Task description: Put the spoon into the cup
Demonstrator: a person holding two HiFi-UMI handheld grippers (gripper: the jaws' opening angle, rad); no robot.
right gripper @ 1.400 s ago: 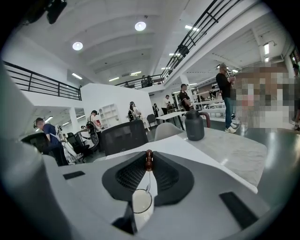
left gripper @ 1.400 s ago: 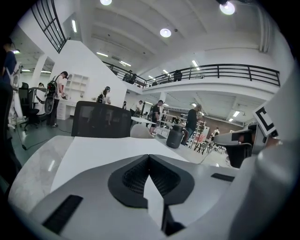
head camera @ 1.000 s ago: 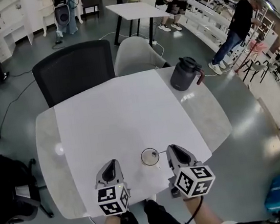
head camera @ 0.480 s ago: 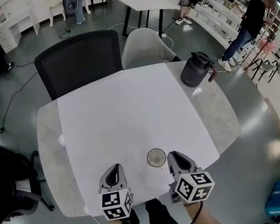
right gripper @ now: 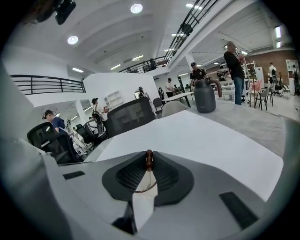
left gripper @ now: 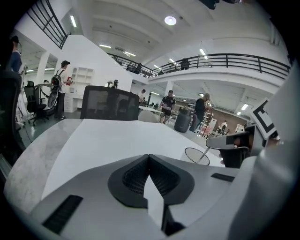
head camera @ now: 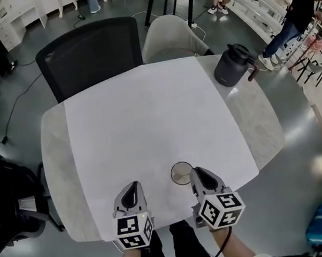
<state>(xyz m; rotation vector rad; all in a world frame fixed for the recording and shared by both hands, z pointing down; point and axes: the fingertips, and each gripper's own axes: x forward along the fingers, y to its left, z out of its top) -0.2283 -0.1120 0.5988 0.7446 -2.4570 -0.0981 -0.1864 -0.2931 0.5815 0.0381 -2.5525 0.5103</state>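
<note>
Evidently the spoon [right gripper: 149, 160] already leans inside the cup [head camera: 181, 172], its handle pinched in the right gripper [head camera: 197, 174] just beside the cup. The left gripper [head camera: 131, 188], jaws together and empty, sits near the cup's left. Only release is left.

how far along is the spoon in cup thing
Nearly done. The spoon already looks dipped inside the cup. In hand: the right hand-held gripper is shut on its brown handle tip; the left hand-held gripper is shut and empty. Left: release the spoon and back away.
</note>
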